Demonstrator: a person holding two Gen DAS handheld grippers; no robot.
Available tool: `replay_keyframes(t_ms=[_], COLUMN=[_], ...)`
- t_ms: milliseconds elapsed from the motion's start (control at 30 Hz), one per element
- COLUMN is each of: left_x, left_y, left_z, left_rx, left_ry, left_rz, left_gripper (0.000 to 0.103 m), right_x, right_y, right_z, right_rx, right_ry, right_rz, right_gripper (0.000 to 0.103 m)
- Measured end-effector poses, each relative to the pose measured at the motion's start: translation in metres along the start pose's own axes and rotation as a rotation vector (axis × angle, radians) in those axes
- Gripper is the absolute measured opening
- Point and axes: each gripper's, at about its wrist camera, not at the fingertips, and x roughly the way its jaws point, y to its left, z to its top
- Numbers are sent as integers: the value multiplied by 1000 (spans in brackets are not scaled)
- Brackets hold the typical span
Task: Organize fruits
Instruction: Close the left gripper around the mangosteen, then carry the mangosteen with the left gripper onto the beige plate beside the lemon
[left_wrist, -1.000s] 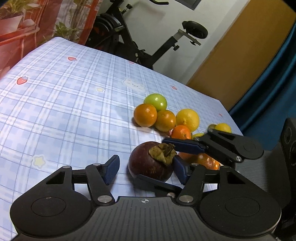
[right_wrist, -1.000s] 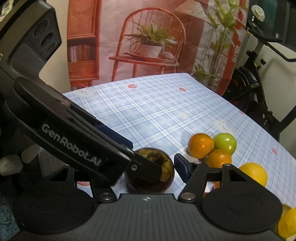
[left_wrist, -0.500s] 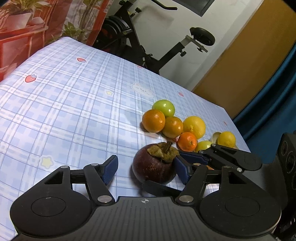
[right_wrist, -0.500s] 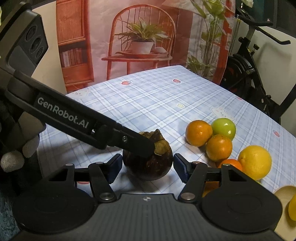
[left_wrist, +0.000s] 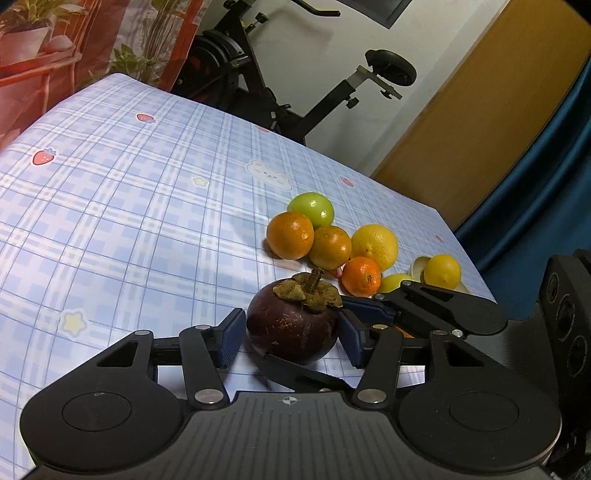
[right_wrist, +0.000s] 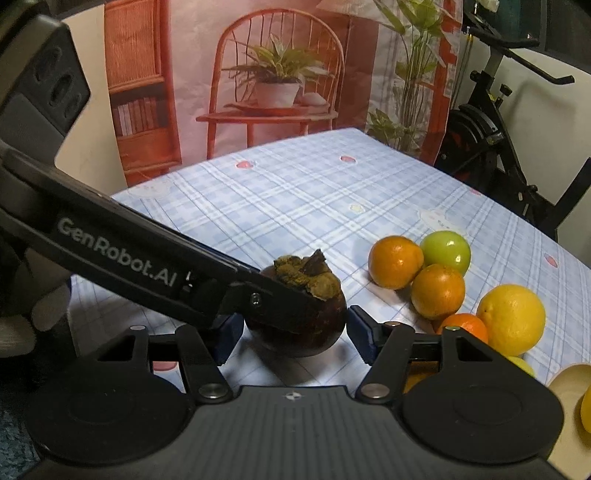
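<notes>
A dark purple mangosteen (left_wrist: 291, 326) with a brown dried calyx stands on the blue checked tablecloth (left_wrist: 129, 206). My left gripper (left_wrist: 291, 338) has its blue pads on both sides of it, touching or nearly touching. My right gripper (right_wrist: 293, 332) also brackets the same mangosteen (right_wrist: 299, 325) from another side, its pads a little apart from the skin. The left gripper's arm (right_wrist: 147, 258) crosses the right wrist view over the fruit. Behind lie oranges (left_wrist: 290, 235), a green fruit (left_wrist: 311, 208) and a yellow citrus (left_wrist: 375, 246).
A small orange (left_wrist: 361, 276) and a yellow lemon on a pale dish (left_wrist: 441, 271) lie near the table's right edge. An exercise bike (left_wrist: 258, 85) stands past the far edge. A printed backdrop (right_wrist: 277, 74) hangs behind the table.
Both grippers have narrowed around the mangosteen. The left gripper's left pad has come in against the fruit. The right gripper's pads have drawn closer to it.
</notes>
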Motion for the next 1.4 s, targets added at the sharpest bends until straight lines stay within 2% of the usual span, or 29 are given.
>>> replay_keyframes(t_ms=[167,367,667,900,1133,1400], left_x=[-4,-17,-17,0,20,63], left_y=[-3,-16,-58,-93,-114,-143], left_z=[-1,6,23,34,42,44], left_rx=[29,56,168,268,319,440], left_ry=[-13,-61,-93,-72,-40,39], left_rz=[10,12,16,15,-19,-27], left_gripper=[58,58,58,58,58,58], right_x=[0,-16,-49,-72,-96,-113], right_y=[0,-2,-17,-41,-69,-110], right_z=[0,3,10,1,-12,-40], right_rx=[10,24,91,186,278,403], right_ry=[-4,-61,-156,-205,-253,-267], right_rz=[0,-7,-49,-99,-148,-203], right_gripper=[64,64,64,64,64,64])
